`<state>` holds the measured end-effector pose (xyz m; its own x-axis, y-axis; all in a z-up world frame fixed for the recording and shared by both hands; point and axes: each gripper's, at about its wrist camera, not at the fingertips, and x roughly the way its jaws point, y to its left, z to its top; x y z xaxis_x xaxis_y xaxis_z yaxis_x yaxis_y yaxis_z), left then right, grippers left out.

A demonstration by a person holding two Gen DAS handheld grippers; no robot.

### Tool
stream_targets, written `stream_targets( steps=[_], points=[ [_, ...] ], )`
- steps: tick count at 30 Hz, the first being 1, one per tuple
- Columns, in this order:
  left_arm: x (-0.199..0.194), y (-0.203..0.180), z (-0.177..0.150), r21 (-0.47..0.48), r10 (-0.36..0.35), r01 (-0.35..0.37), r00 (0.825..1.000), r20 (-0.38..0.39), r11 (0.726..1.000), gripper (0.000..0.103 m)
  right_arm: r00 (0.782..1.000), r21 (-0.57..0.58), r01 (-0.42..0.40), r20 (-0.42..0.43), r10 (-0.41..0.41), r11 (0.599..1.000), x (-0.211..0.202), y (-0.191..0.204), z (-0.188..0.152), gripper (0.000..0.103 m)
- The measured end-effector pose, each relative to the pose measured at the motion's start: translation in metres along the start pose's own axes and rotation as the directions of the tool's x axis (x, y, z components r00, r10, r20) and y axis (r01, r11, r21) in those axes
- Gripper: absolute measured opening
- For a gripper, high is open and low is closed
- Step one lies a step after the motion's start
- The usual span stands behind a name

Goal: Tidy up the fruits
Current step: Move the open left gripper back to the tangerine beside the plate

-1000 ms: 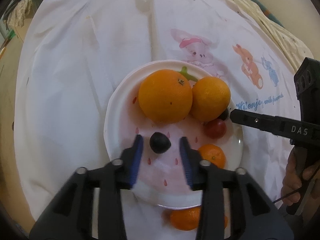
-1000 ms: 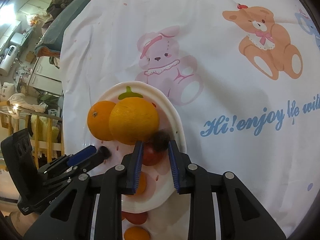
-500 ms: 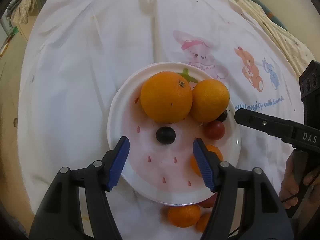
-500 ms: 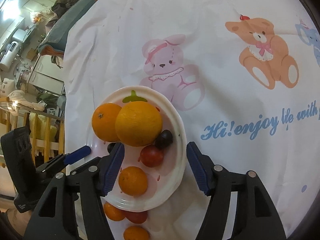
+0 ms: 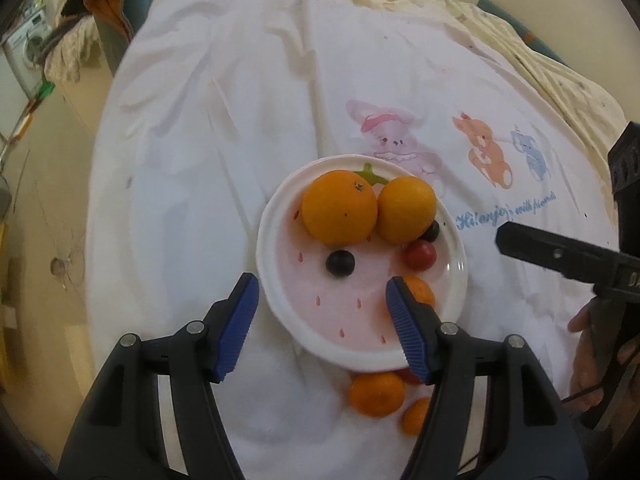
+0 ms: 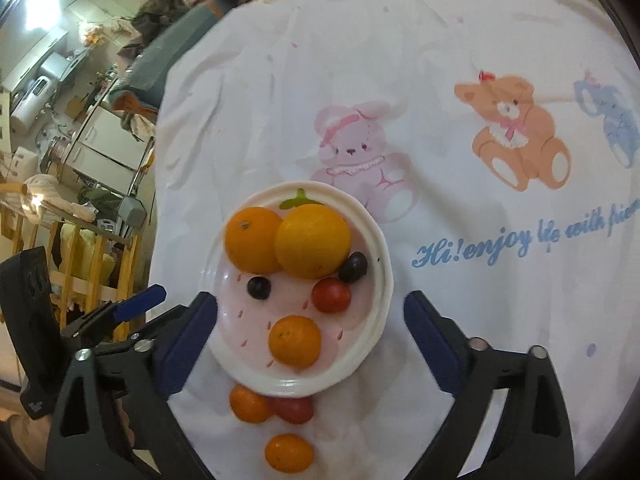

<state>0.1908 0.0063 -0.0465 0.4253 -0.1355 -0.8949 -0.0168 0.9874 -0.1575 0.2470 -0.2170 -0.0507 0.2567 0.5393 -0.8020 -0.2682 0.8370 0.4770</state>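
1. Left camera: my left gripper (image 5: 320, 324) hangs over the near edge of the white plate (image 5: 276, 280), jaws apart with nothing between them. On the plate sit two big oranges (image 5: 339, 207) side by side at the far end. A dark grape (image 5: 340, 263) lies just in front of them, a second grape (image 5: 431, 232) is tucked against the right-hand orange, and a cherry tomato (image 5: 419, 255) sits just below that. A small mandarin (image 5: 420, 292) peeks out behind my right-hand pad. Two more mandarins (image 5: 378, 394) lie off the plate on the white cloth (image 5: 200, 160).

2. Right camera: my right gripper (image 6: 310, 336) straddles the plate (image 6: 384, 280), jaws opening wide with no pad touching any fruit. Same fruit on the plate here, with the small mandarin (image 6: 295, 342) in plain sight. On the cloth (image 6: 440, 60) below the rim are a mandarin (image 6: 249, 403) touching a tomato (image 6: 294, 409), and another mandarin (image 6: 289, 453) nearer me.
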Motion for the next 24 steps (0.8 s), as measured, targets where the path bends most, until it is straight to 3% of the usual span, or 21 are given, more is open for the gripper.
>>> stream_targets(
  steps=[5,8,15,18,24],
  points=[
    [-0.023,-0.003,-0.016,0.023,0.019,-0.020,0.999,0.036,1.000,0.064,0.997,-0.006,0.055,0.058,-0.054,0.998,-0.022,0.004,-0.024,0.098],
    [-0.032,-0.002,-0.026,0.017,0.029,-0.030,0.998,0.055,0.999,0.074,0.995,0.020,0.063,0.071,-0.064,0.998,-0.035,0.002,-0.042,0.098],
    [-0.040,-0.003,-0.041,0.024,0.050,-0.052,0.995,0.083,0.998,0.075,0.990,0.125,0.115,0.069,-0.124,0.985,-0.055,-0.010,-0.078,0.098],
    [-0.035,-0.002,-0.047,-0.003,0.006,-0.006,0.999,0.046,1.000,0.075,0.987,0.170,0.141,0.048,-0.151,0.975,-0.058,-0.018,-0.092,0.098],
    [-0.014,-0.003,-0.056,-0.004,0.013,-0.013,0.999,-0.029,1.000,0.075,0.987,0.238,0.136,0.051,-0.152,0.962,-0.066,-0.029,-0.097,0.098]
  ],
)
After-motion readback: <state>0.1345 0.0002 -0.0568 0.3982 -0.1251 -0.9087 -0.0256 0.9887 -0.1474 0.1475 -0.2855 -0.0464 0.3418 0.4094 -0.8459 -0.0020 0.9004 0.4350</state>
